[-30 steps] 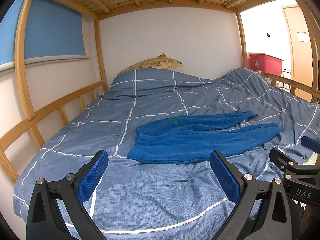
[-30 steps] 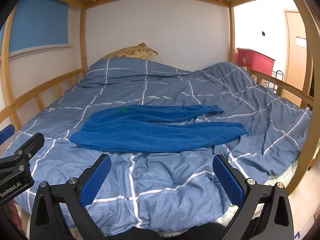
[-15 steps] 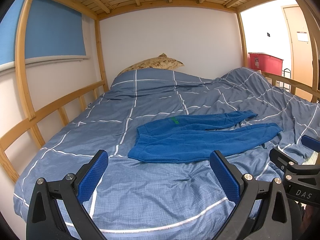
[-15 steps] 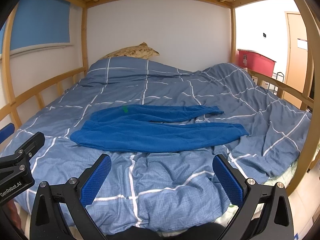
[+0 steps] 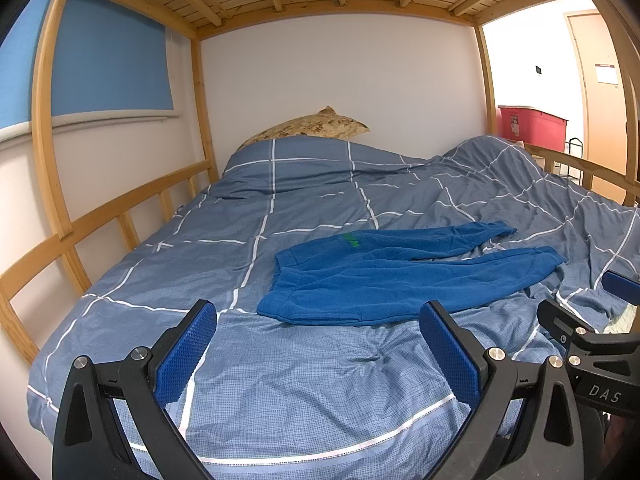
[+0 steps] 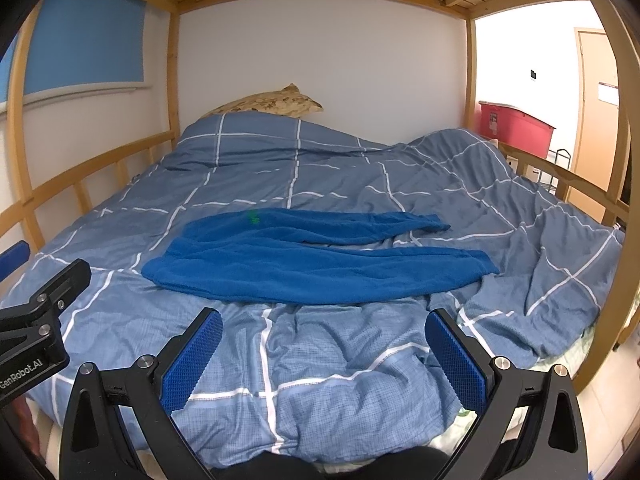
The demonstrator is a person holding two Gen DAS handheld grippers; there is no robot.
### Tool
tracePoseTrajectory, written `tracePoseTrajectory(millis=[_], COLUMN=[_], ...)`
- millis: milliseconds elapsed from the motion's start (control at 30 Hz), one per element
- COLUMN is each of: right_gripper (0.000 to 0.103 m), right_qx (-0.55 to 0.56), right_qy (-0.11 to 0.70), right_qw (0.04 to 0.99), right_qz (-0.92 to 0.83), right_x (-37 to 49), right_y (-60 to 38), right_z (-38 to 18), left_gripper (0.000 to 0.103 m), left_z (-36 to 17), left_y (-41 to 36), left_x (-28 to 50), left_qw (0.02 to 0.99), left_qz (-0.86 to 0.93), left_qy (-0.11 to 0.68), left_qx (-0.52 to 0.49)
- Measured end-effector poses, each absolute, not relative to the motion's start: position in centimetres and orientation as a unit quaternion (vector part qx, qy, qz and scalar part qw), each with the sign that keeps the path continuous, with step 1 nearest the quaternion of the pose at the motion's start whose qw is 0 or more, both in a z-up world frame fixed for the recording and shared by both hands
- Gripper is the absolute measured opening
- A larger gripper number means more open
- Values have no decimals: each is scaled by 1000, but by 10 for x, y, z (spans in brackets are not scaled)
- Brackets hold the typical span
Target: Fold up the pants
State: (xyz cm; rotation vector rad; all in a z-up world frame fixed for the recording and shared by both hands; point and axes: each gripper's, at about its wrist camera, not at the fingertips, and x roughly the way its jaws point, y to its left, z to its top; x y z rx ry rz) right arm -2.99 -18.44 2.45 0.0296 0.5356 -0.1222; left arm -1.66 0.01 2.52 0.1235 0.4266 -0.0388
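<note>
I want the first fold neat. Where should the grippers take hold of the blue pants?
Probably the near leg of the blue pants: left gripper at its waistband corner, right gripper at its cuff, both from the near edge, since the pants lie flat crosswise.

One pair of blue fleece pants (image 6: 312, 264) is counted, one blue checked duvet (image 6: 360, 368), one tan patterned pillow (image 5: 308, 130), one red plastic bin (image 5: 532, 128), and two black hand-held grippers: left (image 5: 318, 350), right (image 6: 324, 354).

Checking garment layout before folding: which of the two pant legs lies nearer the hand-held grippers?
The longer, wider leg along the pants' front edge; the other leg lies behind it, toward the pillow.
</note>
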Motion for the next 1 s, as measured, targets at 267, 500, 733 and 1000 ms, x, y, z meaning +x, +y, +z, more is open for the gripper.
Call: tracePoseTrajectory(millis=[267,500,733,1000], right_gripper=[103,103,103,103], right_qx=[13,13,11,8], right_qy=[264,265,266,268], right_qw=[962,962,962,962], right_qz=[-60,-60,-59,-60], right_x=[-30,-30,-30,-30], right_y=[-184,-182,-181,-182], right_z=[25,24,24,23], left_gripper=[103,103,103,103], left_z=[25,25,24,21], left_y=[1,1,3,-4], left_x=[-17,-17,-16,-13], left_qw=[975,975,975,974], left_qz=[-19,-19,-18,-22], left_qy=[211,211,213,217], left_qx=[62,62,61,62])
